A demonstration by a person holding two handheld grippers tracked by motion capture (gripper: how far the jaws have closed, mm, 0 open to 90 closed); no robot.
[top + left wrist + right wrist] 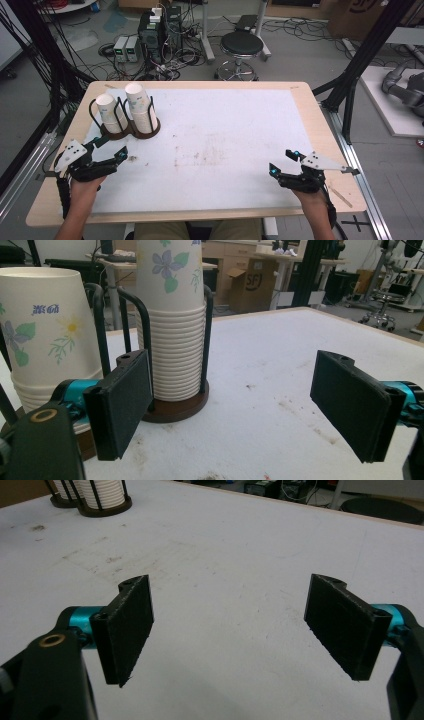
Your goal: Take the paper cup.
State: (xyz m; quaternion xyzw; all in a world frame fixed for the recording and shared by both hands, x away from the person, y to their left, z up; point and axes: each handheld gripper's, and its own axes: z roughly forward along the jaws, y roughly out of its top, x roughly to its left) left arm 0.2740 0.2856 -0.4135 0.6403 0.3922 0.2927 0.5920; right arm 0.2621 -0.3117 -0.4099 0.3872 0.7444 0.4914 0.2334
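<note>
Two stacks of upside-down paper cups stand in dark wire holders at the table's far left: a shorter stack (pixel 110 112) (pixel 42 335) and a taller one (pixel 141 107) (pixel 172 315) beside it. My left gripper (pixel 111 147) (pixel 235 405) hovers just in front of the holders, open, nothing between its jaws. My right gripper (pixel 283 162) (pixel 235 630) rests low over the white mat near the front right, open and empty. In the right gripper view the cup holder (pixel 102 497) sits far off at the top left.
A white mat (pixel 215 145) covers most of the wooden table (pixel 320 130), with faint brown stains at its middle. Beyond the table stand a black stool (pixel 241 47), computer boxes (pixel 157 30) and loose cables on the floor.
</note>
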